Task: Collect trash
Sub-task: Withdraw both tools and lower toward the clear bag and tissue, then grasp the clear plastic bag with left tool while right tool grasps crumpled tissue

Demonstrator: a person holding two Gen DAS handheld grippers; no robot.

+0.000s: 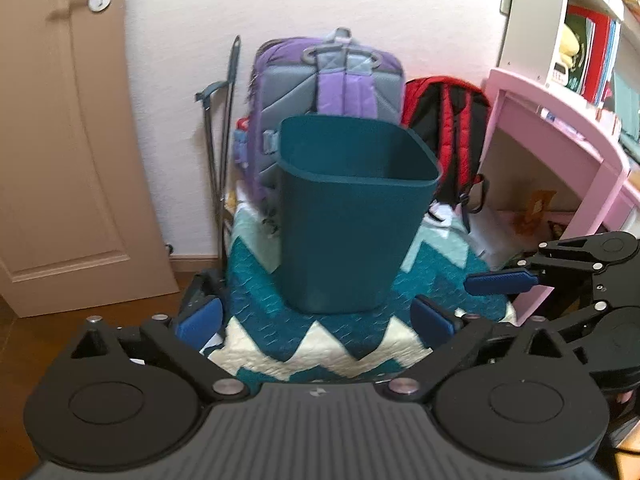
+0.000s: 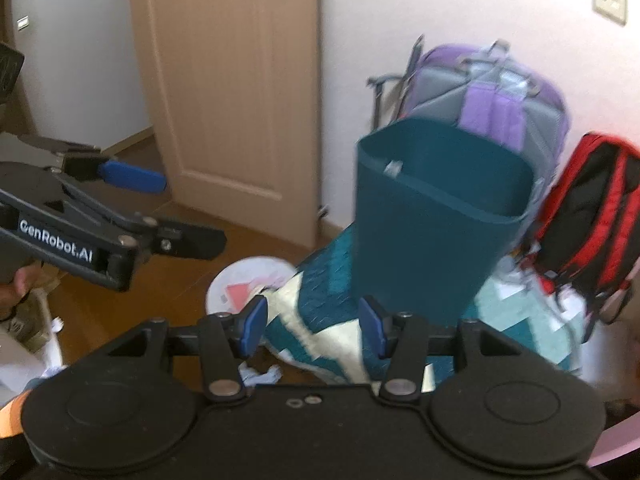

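Left wrist view: dark teal plastic wastebasket [image 1: 352, 216] upright on a zigzag quilt [image 1: 320, 344]; left gripper [image 1: 316, 320] and right gripper [image 2: 312, 322] both spread apart, holding nothing.

The bin [image 1: 352, 216] is a plain dark teal, and the quilt [image 1: 320, 344] under it is a zigzag of teal, cream and pale mint. Behind it the big backpack [image 1: 328, 92] is purple with grey quilted panels, and the smaller one [image 1: 448, 120] beside it is red and black. The desk [image 1: 560, 120] is pink, the door [image 1: 60, 140] a light tan wood with a silver handle, the wall [image 1: 192, 20] off-white, the floor [image 2: 168, 280] brown. Both grippers, left [image 1: 318, 322] and right [image 2: 312, 322], are black with blue pads [image 2: 252, 320]
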